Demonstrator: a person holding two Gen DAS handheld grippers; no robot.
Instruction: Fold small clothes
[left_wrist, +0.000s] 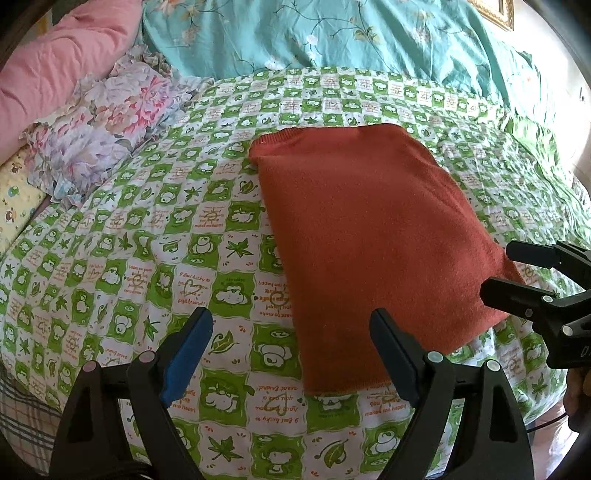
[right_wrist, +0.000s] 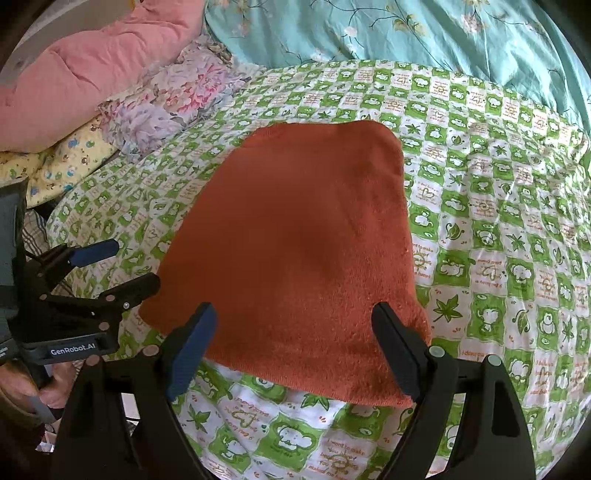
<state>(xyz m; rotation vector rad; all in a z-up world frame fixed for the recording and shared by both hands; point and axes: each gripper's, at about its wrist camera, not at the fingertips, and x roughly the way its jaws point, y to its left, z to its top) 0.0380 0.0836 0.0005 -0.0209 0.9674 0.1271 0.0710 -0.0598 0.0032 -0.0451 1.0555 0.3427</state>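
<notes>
A rust-orange knitted garment (left_wrist: 369, 236) lies folded into a flat, roughly rectangular pad on a bed covered by a green-and-white checked sheet (left_wrist: 147, 258) printed with leaves and small cartoon figures. Its ribbed hem shows along the far left corner and again along the near edge.

The left tongs (left_wrist: 291, 354) hover above the sheet just left of the garment's near edge, jaws spread wide with nothing between them; the right finger overlaps the garment's near left corner in view, though contact cannot be told. The right tongs (right_wrist: 295, 350) hang over the garment's near end, also wide apart and empty, both fingers above the orange cloth. Each pair of tongs shows in the other's view at the side, likewise spread.

At the far left sits a pink pillow (right_wrist: 92, 62), with a floral-print cloth (right_wrist: 177, 99) and a yellow patterned cloth (right_wrist: 62, 162) beside it. A teal flowered quilt (left_wrist: 332, 33) runs along the far side of the bed.
</notes>
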